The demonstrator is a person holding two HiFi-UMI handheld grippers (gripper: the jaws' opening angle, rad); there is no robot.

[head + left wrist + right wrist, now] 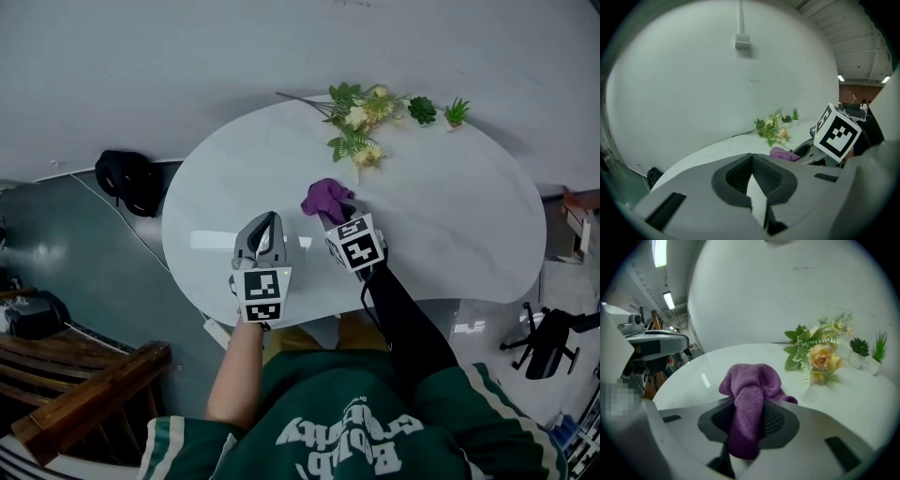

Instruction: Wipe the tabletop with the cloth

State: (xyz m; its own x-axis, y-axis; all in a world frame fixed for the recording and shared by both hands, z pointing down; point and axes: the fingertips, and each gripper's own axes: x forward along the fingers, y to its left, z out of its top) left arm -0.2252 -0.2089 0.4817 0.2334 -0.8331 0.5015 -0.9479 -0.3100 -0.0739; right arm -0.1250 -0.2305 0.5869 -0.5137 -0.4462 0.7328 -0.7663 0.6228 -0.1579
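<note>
Two grippers over tabletop (450, 216): right gripper (747, 427) clamps purple cloth (750, 394), wad bulging ahead of its jaws; left gripper (752, 176) alongside, jaws together, empty. Risk: thin pinch could let cloth slip under drag; long sweep ahead could hit flowers (361, 117).

A spray of artificial flowers (361, 122) lies flat ahead of me, its stems pointing to my left, with pale yellow blooms among green fern leaves. Just to its right stand 2 small potted plants close together: a dark rosette succulent (423, 111) and a spiky green plant (457, 112), both in pale pots. To my left a black backpack (131, 181) sits on the grey floor (56, 244) near the foot of the white wall (187, 56). Nearer me on that side is a dark wooden bench (80, 384). To my right stands a black office chair (553, 342), and beyond it a box (574, 230) at the edge of view. High on the wall a small box (742, 41) hangs below a conduit (740, 16). 2 strip lights (660, 251) glow overhead.
</note>
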